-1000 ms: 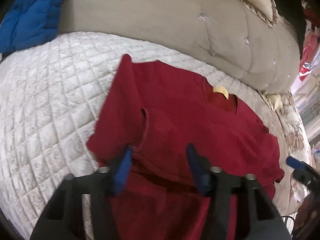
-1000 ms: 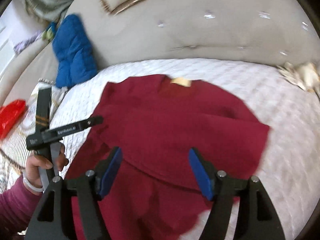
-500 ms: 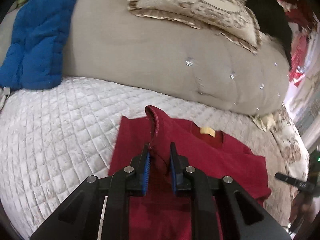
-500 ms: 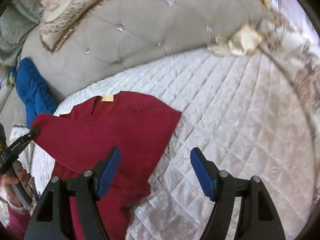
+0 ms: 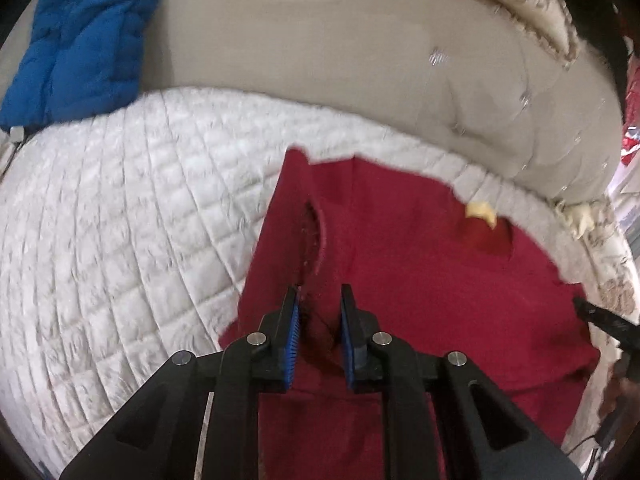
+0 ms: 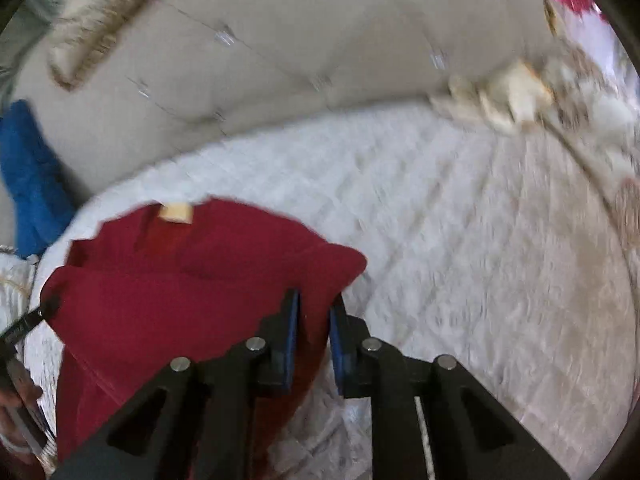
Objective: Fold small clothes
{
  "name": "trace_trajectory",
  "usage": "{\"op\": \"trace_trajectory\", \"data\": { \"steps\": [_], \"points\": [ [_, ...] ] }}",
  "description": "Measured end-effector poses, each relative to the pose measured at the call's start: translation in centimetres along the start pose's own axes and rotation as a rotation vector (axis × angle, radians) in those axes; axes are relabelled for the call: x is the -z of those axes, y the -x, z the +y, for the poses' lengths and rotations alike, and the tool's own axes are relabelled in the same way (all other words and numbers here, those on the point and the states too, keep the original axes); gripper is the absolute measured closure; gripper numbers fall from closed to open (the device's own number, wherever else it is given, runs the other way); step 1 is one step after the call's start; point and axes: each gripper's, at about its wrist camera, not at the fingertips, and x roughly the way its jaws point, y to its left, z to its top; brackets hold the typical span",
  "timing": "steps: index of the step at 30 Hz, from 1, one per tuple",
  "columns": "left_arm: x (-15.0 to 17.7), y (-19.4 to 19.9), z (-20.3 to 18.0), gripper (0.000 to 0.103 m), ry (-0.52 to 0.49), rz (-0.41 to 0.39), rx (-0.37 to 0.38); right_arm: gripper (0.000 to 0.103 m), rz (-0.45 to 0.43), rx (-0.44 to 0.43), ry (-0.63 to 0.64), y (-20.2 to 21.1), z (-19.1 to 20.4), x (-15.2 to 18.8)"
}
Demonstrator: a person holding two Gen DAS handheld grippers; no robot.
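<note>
Right gripper (image 6: 314, 334) newly on shirt (image 6: 168, 288) edge

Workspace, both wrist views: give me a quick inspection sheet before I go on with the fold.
Surface: white quilted cover on a bed or sofa seat; bare to the right of the garment in the right wrist view.
Job's things: one red shirt, yellow neck label visible, both side edges lifted.
Clutter: crumpled cream cloth at the far right edge.
Grippers: left gripper shut on the shirt's left sleeve; right gripper shut on the shirt's right edge.
Cables: thin dark cable at the lower right of the left wrist view.
Surroundings: tufted beige backrest, blue padded jacket, patterned cushion.
</note>
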Motion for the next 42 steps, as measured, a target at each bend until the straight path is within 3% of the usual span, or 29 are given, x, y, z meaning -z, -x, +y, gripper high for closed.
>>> {"op": "trace_trajectory", "data": {
  "steps": [5, 7, 10, 12, 15, 17, 19, 21, 24, 25, 26, 27, 28, 30, 31, 32, 35, 37, 39, 41, 42],
  "points": [
    [0.2, 0.0, 0.4, 0.103, 0.017, 0.002, 0.008, 0.073, -0.020, -0.090, 0.031, 4.2, 0.1, 2.4],
    [0.2, 0.0, 0.4, 0.103, 0.025, 0.004, 0.007, 0.073, 0.032, -0.098, 0.101, 4.3, 1.4, 4.0],
    [0.2, -0.1, 0.1, 0.103, 0.017, 0.007, -0.008, 0.073, 0.152, -0.041, 0.215, 3.4, 2.9, 7.1],
    [0.2, 0.0, 0.1, 0.103, 0.010, 0.009, -0.009, 0.072, 0.155, -0.033, 0.275, 4.3, 3.1, 8.9],
    [0.1, -0.1, 0.5, 0.103, 0.020, 0.017, 0.001, 0.072, 0.203, -0.091, 0.236, 5.3, 2.2, 9.2],
    [0.1, 0.0, 0.5, 0.103, 0.026, 0.016, -0.001, 0.070, 0.166, -0.095, 0.193, 6.3, 1.1, 8.7],
    [0.2, 0.1, 0.3, 0.103, 0.023, 0.014, -0.009, 0.058, 0.093, -0.111, 0.108, 6.7, -0.3, 7.3],
    [0.2, 0.0, 0.1, 0.103, 0.018, 0.013, -0.015, 0.029, 0.016, -0.162, -0.040, 6.5, -2.1, 5.7],
    [0.2, 0.0, 0.1, 0.103, 0.019, 0.015, -0.016, 0.026, 0.002, -0.183, -0.110, 3.9, -2.7, 3.7],
    [0.2, 0.0, 0.1, 0.103, 0.023, 0.016, -0.013, 0.028, 0.010, -0.181, -0.105, 3.0, -2.3, 3.2],
    [0.1, 0.1, 0.1, 0.103, 0.028, 0.017, -0.011, 0.040, 0.019, -0.179, -0.088, 2.2, -1.9, 2.8],
    [0.1, 0.4, 0.1, 0.103, 0.034, 0.012, -0.003, 0.076, 0.021, -0.155, -0.041, 1.6, -1.1, 2.5],
    [0.0, 0.7, 0.1, 0.103, 0.037, 0.004, 0.007, 0.092, 0.006, -0.129, -0.010, 1.7, -0.6, 2.3],
    [0.1, 1.2, -0.1, 0.101, 0.032, -0.013, 0.030, 0.093, -0.075, -0.055, 0.066, 2.9, 0.5, 2.2],
    [0.2, 1.1, -0.2, 0.096, 0.028, -0.008, 0.029, 0.093, -0.090, -0.002, 0.082, 2.9, 0.6, 2.2],
    [0.4, 0.7, -0.3, 0.095, 0.018, 0.005, 0.020, 0.093, -0.072, 0.046, 0.067, 2.2, 0.2, 2.1],
    [1.0, -0.8, -0.2, 0.095, -0.010, 0.068, 0.003, 0.092, -0.015, 0.036, 0.022, 1.0, -0.7, 2.3],
    [1.0, -0.2, 0.0, 0.095, -0.015, 0.063, 0.015, 0.085, -0.033, 0.018, 0.007, 2.3, -0.7, 2.8],
    [1.0, 0.5, 0.2, 0.095, -0.015, 0.070, 0.028, 0.059, -0.035, -0.033, -0.017, 4.3, -0.8, 3.4],
    [1.1, 1.3, 0.3, 0.095, -0.019, 0.064, 0.031, 0.049, -0.036, -0.049, 0.006, 5.6, -0.4, 4.4],
    [1.2, 1.6, 0.4, 0.095, -0.024, 0.059, 0.027, 0.049, -0.017, -0.044, 0.049, 5.9, 0.4, 5.1]
  ]
}}
